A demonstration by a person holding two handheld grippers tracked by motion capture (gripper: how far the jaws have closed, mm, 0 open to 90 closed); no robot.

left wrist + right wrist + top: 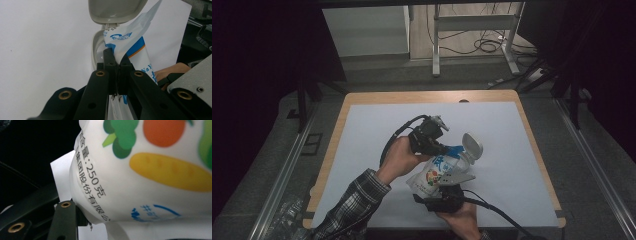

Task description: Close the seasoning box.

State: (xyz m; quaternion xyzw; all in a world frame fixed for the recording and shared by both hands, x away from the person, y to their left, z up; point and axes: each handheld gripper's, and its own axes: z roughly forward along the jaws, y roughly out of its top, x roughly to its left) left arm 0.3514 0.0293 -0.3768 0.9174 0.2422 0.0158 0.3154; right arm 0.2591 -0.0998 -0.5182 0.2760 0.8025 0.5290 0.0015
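A white plastic bag [435, 174] with blue print and vegetable pictures is held tilted above the table between both grippers. My left gripper [446, 148] is shut on the bag's upper blue edge [130, 42], its jaws pressed together [116, 58] on the film. My right gripper [443, 190] grips the bag's bulging bottom [150, 182]; one black finger [65, 216] presses into its side and the other is hidden behind the bag. A pale grey container with an open flip lid [472, 147] sits right at the bag's top, and its lid [115, 10] stands up behind the bag's corner.
A white sheet [377, 130] covers the wooden table [427, 97]. Cables trail from both grippers. Beyond the far edge stand a desk frame [437, 45] and floor cables [484, 45]. Metal rails [287, 170] run along both sides.
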